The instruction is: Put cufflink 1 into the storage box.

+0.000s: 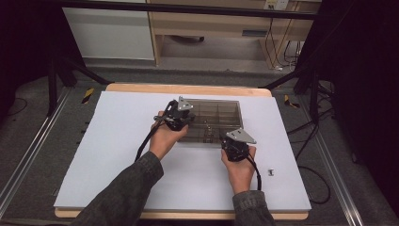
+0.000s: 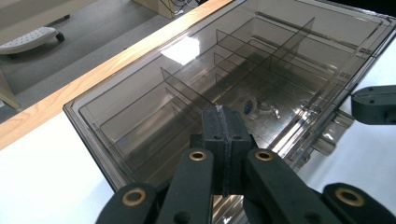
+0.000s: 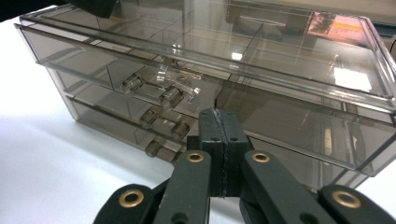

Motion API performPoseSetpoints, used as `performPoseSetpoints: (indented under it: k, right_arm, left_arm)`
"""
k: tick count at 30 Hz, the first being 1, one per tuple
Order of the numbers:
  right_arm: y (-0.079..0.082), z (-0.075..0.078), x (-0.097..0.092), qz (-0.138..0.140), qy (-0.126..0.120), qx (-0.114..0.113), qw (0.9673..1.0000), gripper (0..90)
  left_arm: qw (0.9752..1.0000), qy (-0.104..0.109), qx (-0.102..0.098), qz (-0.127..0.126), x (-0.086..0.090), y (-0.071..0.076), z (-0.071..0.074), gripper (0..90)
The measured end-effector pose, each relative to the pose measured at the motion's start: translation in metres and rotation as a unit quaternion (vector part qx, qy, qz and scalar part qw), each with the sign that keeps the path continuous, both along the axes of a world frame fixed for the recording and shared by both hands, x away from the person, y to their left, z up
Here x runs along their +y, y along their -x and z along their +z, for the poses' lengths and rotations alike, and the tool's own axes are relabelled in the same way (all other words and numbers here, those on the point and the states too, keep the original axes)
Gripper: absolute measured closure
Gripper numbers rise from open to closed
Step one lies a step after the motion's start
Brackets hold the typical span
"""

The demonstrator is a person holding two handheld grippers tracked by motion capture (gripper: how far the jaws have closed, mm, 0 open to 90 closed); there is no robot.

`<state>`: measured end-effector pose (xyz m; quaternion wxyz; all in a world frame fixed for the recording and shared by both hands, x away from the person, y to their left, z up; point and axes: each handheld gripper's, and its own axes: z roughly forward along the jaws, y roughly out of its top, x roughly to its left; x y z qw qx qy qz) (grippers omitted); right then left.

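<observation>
a clear smoky plastic organizer box with inner dividers lies on the white table, near its far middle part. the left gripper is over the left side of the box, its jaws pressed together with nothing between them. the right gripper is at the near front wall of the box, just beside the latch, also closed and empty. a small metal part lies apart on the right.

glossy clear smoky plastic organizer box
</observation>
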<state>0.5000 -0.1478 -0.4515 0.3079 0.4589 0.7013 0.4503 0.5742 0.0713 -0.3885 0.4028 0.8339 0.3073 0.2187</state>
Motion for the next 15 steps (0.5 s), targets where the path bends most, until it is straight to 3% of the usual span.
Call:
performPoseSetpoints:
  k: [15]
  right_arm:
    - [-0.005, -0.0009, 0.0002, -0.001, -0.004, 0.002, 1.0, 90.0]
  left_arm:
    - [1.0, -0.002, 0.001, -0.005, -0.002, 0.0028, 0.0011, 90.0]
